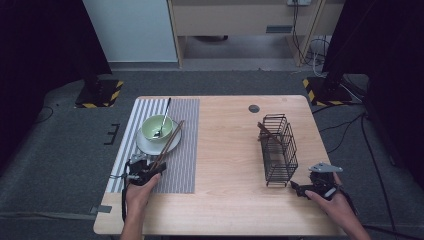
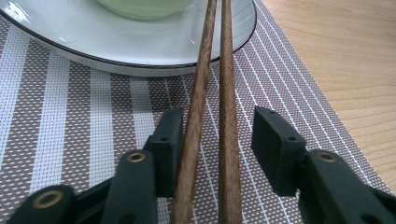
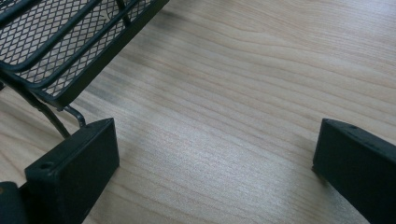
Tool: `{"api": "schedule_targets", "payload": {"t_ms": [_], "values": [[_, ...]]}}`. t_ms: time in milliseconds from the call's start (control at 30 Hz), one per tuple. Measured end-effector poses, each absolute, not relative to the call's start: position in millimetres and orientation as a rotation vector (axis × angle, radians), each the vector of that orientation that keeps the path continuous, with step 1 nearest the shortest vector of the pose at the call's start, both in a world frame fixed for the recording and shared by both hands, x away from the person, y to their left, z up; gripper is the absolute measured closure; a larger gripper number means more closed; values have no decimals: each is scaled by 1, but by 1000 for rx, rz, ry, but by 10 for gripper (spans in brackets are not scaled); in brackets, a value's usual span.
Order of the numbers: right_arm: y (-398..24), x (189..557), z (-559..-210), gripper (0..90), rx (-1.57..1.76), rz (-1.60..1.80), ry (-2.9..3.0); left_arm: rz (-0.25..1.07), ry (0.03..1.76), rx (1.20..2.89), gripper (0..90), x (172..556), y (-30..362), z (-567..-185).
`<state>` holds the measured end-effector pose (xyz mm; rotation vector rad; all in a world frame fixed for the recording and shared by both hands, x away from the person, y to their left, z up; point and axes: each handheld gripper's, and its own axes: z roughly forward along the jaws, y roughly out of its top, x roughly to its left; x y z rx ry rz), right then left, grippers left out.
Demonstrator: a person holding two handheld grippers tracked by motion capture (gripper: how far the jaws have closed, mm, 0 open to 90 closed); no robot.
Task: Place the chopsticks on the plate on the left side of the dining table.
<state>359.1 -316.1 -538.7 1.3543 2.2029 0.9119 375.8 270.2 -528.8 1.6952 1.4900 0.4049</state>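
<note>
1. My left gripper (image 2: 212,140) sat low over the striped placemat (image 2: 70,140) at the near left of the table (image 1: 230,150). Its jaws straddled the near ends of two wooden chopsticks (image 2: 212,93). One pad looked to be touching the left stick; the other stood apart from the right one, so nothing was clamped.
2. The chopsticks ran away from me, their far ends propped on the white plate (image 2: 140,51) beside the green bowl (image 1: 157,127).
3. I judged them light, stiff and smooth, likely to roll or scissor apart under a squeeze. The raised stretch just short of the plate seemed the best hold, both sticks pinched together.
4. The left gripper view gave the gap between pads and sticks. The high view instead showed a spoon (image 1: 163,120) standing in the bowl.
5. My right gripper (image 3: 215,158) rested on bare wood at the near right, jaws wide apart and holding nothing, with the corner of a black wire basket (image 3: 60,51) just beside one jaw.
6. From above, that basket stood upright and already held something like chopsticks leaning inside.
</note>
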Motion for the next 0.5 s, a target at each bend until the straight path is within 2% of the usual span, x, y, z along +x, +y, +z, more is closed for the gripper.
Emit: {"api": "schedule_targets", "payload": {"t_ms": [233,500], "values": [[-316,359,-539,4,1356,912,2202,416,1519,1682,719,375,274,-527],[-316,359,-539,4,1359,911,2201,416,1519,1685,733,374,276,-527]]}}
